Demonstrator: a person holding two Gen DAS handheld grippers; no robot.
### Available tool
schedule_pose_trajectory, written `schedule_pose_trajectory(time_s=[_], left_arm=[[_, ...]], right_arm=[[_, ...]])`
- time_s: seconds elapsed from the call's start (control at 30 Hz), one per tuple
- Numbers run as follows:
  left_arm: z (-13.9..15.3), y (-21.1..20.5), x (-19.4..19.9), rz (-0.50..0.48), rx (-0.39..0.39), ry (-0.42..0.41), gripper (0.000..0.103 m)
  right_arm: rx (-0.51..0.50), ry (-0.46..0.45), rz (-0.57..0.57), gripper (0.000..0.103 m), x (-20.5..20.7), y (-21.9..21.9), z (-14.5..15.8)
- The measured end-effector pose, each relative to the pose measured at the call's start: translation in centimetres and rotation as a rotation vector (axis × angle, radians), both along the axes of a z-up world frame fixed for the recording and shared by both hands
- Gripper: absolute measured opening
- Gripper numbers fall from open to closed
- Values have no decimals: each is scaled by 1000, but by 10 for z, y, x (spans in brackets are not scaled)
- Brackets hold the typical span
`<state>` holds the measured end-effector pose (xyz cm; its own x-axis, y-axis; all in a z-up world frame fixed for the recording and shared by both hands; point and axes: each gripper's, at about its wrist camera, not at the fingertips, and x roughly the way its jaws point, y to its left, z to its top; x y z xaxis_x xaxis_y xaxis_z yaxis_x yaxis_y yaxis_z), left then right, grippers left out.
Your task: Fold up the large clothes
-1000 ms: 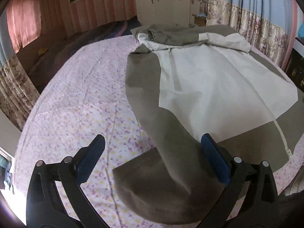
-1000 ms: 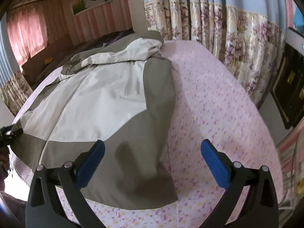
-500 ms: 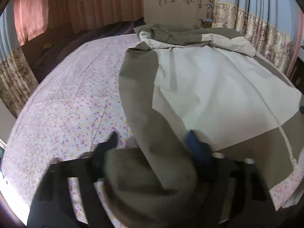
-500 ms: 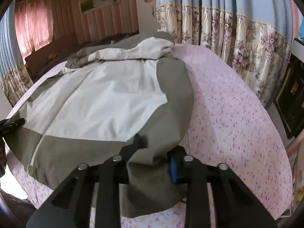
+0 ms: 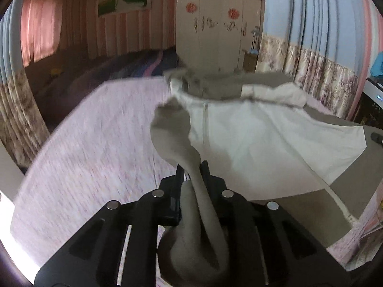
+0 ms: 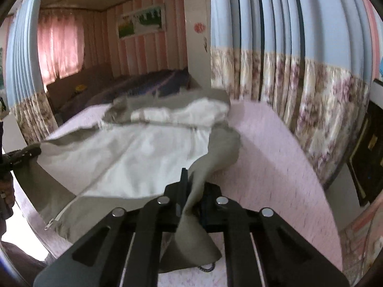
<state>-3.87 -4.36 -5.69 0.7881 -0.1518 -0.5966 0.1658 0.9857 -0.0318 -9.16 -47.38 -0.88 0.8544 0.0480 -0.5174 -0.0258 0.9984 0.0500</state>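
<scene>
Both sleeves are up off the bed (image 5: 83, 143) now, where a second ago they lay flat between wide jaws! Jaws have just been closing, and cloth sits between them on both sides. Left gripper (image 5: 192, 167) pinches the grey left sleeve (image 5: 172, 131), which rises in a twisted fold. Right gripper (image 6: 192, 179) is clamped on the right sleeve (image 6: 222, 148), its cuff drooping over the black frame. Jacket (image 5: 263, 138) body lies spread on the pink sheet, hood bunched at the far end by the curtain (image 6: 311, 88).
</scene>
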Motion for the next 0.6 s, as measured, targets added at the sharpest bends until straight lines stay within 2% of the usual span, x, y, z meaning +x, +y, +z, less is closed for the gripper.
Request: schedule_pose_trajectory(time_s=[0.07,0.17,0.23,0.3,0.47,0.6], left_arm=[[17,4,12,-13,-29,-5,13],[36,1,36,-23,1,-42,13],[44,1,55,-39,-28,-41,12],[52,-6,81,-48,11,-57,10],[69,-17,141,-68,19,-65,5],[86,-26,199,-72,26,-63,4]], right_arm=[[9,-24,11,6,11,-2,11],[21,-60,22,4,35,-4,24],[31,-81,33,3,57,-5,32],[29,-85,36,2,81,-5,37],[17,-97,8,1,137,-6,54],[-6,-94,-23,1,197,-14,73]])
